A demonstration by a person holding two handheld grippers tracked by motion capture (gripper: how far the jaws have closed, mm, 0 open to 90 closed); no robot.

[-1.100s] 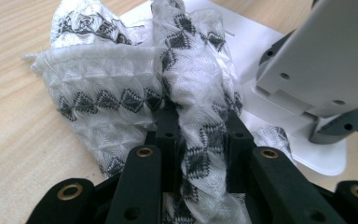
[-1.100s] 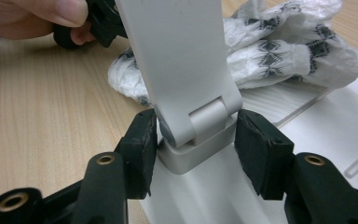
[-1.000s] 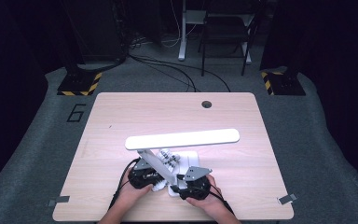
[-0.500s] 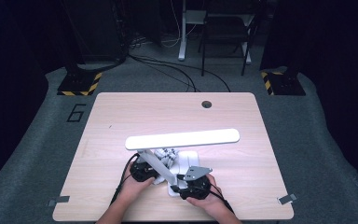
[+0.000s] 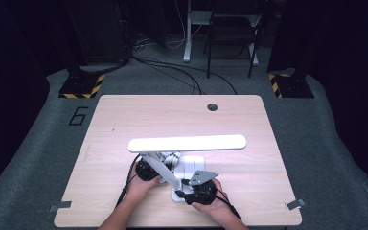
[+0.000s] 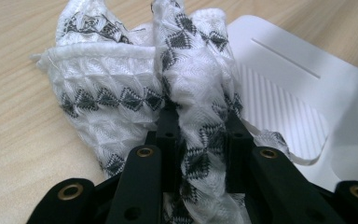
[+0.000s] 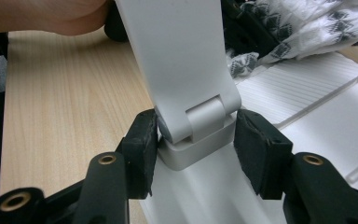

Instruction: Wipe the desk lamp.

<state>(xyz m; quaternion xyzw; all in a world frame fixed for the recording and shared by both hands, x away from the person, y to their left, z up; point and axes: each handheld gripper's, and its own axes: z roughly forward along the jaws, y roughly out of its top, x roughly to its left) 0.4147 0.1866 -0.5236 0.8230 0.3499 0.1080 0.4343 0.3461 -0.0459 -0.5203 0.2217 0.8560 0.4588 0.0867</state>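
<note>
big wooden table [image 5: 124, 124], white desk lamp [image 5: 187, 143] near its front edge, light bar stretched wide and level above the base. the right gripper [image 7: 196, 126] clamps the lamp's hinge [image 7: 200, 116], pads on both sides. the left gripper [image 6: 198, 128] is pinched tight on a patterned cloth [image 6: 121, 93] bunched at the base plate [image 6: 298, 88]. risk: a hard wipe could shove the light lamp sideways or fold the arm if that hinge grip slips, and the cloth could snag under the base.

High view overhead, facing forward; gripper views close, sharing lamp base [image 6: 303, 88]
</note>
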